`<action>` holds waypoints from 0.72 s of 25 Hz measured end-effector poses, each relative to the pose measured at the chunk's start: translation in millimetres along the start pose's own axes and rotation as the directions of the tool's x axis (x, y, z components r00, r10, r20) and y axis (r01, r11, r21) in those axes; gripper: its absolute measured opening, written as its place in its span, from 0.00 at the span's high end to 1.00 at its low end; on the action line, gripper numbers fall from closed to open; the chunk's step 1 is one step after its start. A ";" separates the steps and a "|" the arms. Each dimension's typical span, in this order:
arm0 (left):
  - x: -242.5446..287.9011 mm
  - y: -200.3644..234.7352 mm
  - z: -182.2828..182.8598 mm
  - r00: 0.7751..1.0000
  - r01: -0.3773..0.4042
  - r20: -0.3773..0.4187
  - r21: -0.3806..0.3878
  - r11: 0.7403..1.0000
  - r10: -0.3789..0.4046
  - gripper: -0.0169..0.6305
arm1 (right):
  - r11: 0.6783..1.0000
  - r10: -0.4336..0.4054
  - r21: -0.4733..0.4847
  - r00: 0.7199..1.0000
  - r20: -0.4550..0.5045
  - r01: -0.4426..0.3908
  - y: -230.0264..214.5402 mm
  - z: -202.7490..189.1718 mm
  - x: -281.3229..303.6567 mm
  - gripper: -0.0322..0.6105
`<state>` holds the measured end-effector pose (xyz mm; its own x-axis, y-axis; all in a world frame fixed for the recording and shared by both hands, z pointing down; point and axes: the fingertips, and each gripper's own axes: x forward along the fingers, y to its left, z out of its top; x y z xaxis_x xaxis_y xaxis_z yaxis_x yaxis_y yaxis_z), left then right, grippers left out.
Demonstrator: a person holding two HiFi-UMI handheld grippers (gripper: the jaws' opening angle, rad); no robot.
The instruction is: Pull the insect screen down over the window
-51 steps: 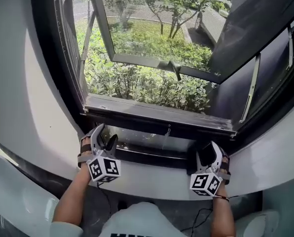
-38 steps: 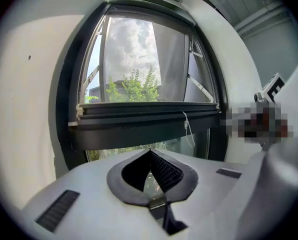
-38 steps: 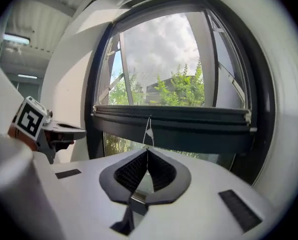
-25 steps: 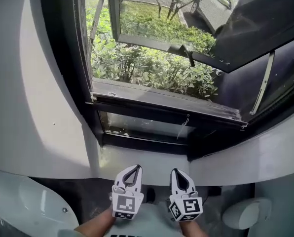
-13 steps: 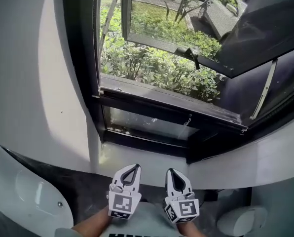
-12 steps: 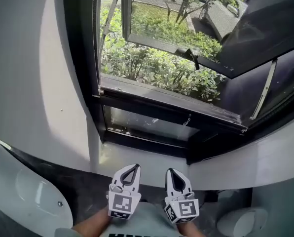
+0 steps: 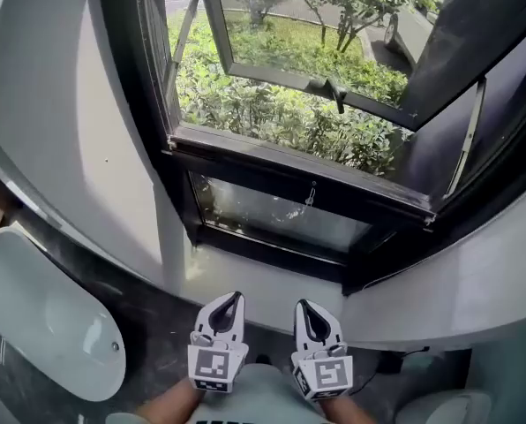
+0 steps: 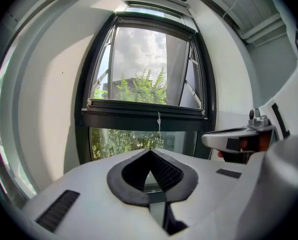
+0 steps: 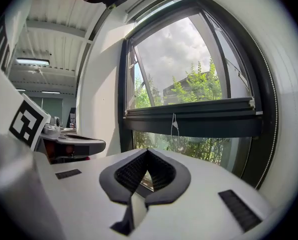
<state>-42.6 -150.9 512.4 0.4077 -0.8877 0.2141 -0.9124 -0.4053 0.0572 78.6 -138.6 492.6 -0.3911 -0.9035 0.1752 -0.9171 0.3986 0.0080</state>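
Here, two grippers, left (image 7: 234, 297) and right (image 7: 303, 306), are hovering side by side, jaws pressed together on nothing. One insect screen bar (image 7: 289, 171) is lying across the window (image 7: 126, 78), one pull cord (image 7: 311, 194) dangling over the lower pane (image 7: 263, 215), well apart from both.

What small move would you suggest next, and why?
Probably open the right claw and reach for the pull cord hanging from the dark crossbar, if the screen is not yet down; it and the left claw are shut, empty and short of the window.
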 end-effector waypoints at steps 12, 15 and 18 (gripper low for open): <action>-57.4 -31.1 -19.4 0.983 -0.177 -0.048 0.009 0.984 0.177 0.95 | 0.993 0.118 0.002 0.993 0.014 -0.118 1.1 -19.1 -49.8 0.94; -66.9 -29.8 -16.8 0.980 -0.198 -0.035 0.021 0.980 0.198 0.95 | 0.991 0.137 -0.009 0.990 0.028 -0.137 8.4 -12.6 -54.5 0.94; -78.7 -28.6 -15.7 0.978 -0.205 -0.021 0.028 0.978 0.205 0.95 | 0.991 0.135 -0.027 0.990 0.032 -0.134 17.0 -7.6 -60.7 0.94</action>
<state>-49.1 -66.0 509.2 0.2108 -0.9473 0.2414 -0.9752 -0.2209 -0.0151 87.4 -75.8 489.5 -0.5139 -0.8459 0.1426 -0.8538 0.5206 0.0112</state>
